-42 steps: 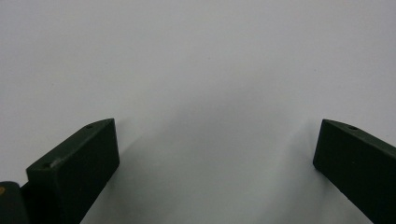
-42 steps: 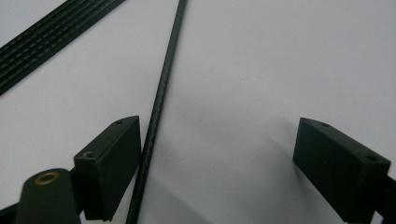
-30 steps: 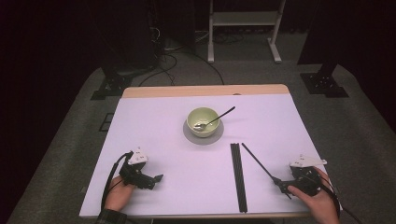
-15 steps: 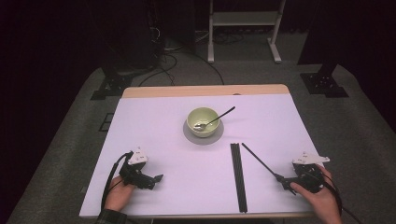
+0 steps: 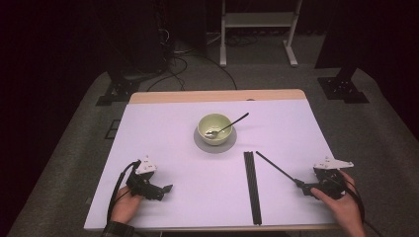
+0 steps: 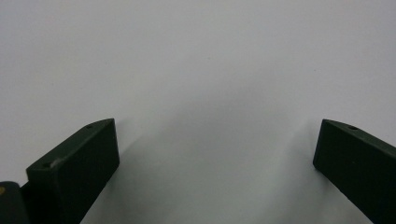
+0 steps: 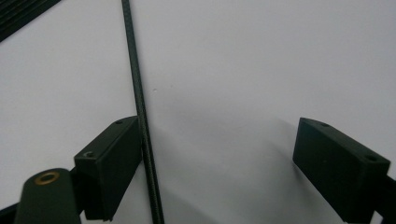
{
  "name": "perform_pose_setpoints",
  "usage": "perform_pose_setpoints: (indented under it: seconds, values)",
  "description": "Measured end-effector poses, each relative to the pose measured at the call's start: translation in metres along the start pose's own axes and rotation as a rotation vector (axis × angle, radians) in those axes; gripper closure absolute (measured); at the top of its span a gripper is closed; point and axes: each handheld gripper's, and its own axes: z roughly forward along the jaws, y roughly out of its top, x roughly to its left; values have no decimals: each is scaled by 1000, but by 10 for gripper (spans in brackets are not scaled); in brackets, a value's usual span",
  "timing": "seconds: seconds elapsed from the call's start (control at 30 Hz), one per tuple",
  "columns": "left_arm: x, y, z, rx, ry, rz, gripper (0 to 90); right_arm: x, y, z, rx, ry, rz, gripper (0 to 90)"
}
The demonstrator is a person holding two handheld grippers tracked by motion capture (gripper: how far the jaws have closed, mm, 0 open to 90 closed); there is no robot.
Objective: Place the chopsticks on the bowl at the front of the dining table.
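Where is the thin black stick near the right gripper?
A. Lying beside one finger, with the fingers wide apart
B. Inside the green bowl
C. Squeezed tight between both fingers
A: in the right gripper view the stick runs along one finger while the other sits far off.

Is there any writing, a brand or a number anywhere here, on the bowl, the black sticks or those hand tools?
None can be read: the bowl, the loose black stick, the left gripper, the right gripper and the white table all look plain.
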Motion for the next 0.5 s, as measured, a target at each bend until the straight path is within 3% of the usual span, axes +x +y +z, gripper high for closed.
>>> perform_pose_setpoints:
  seconds: [0.4,0.5]
  values:
    - [0,0,0,0,0,0,0,-13,3,3,-4,-11,18,140]
    - [0,0,0,0,0,0,0,-13,3,2,-13,6,24,140]
